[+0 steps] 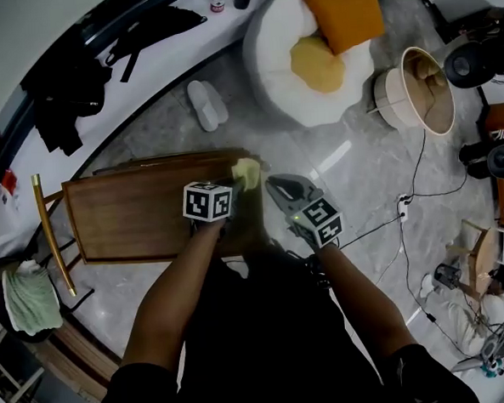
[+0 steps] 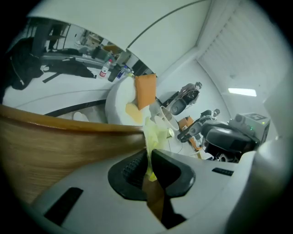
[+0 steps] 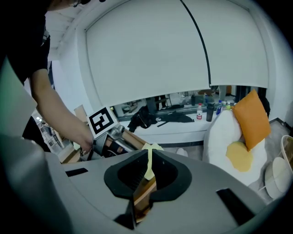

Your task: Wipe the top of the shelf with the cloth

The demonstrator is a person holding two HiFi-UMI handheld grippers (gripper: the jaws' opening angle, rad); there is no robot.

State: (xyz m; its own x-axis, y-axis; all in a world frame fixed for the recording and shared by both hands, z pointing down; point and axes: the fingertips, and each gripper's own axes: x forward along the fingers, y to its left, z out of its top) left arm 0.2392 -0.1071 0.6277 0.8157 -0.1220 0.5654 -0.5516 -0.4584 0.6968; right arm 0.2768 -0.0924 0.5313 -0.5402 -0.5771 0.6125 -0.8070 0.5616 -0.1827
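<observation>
Head view looks steeply down on a brown wooden shelf (image 1: 133, 212) whose flat top shows its grain, standing on a grey, glossy stone floor (image 1: 334, 149). Beyond the shelf a curved white ledge (image 1: 174, 48) runs under a window. The cloth (image 1: 246, 173), pale yellow-green, sits at the shelf's far right corner. The left gripper (image 2: 150, 157) has its jaws pressed together on the cloth's lower part, and the rest stands up as a crumpled fold above them. The right gripper (image 3: 147, 167), just right of the shelf's corner, has its jaws drawn nearly together with a thin strip of the same cloth in the slit. Whether the cloth lies flat on the wood cannot be told. From above, the left jaws are hidden under that gripper's marker cube, and the person's forearms and dark torso cover the shelf's near right end. Everything below the shelf's top is out of sight. Beyond the shelf lies a white beanbag (image 1: 277, 50) carrying an orange cushion (image 1: 343, 12) and a yellow cushion (image 1: 316, 65). A pair of pale slippers (image 1: 205, 104) lies between the beanbag and the shelf. Black clothing (image 1: 62, 93) is heaped on the ledge. A gold pole (image 1: 52, 234) slants across the shelf's left end, with a green towel (image 1: 28, 297) further left. Cables (image 1: 407, 229) trail over the floor well right of the shelf.
</observation>
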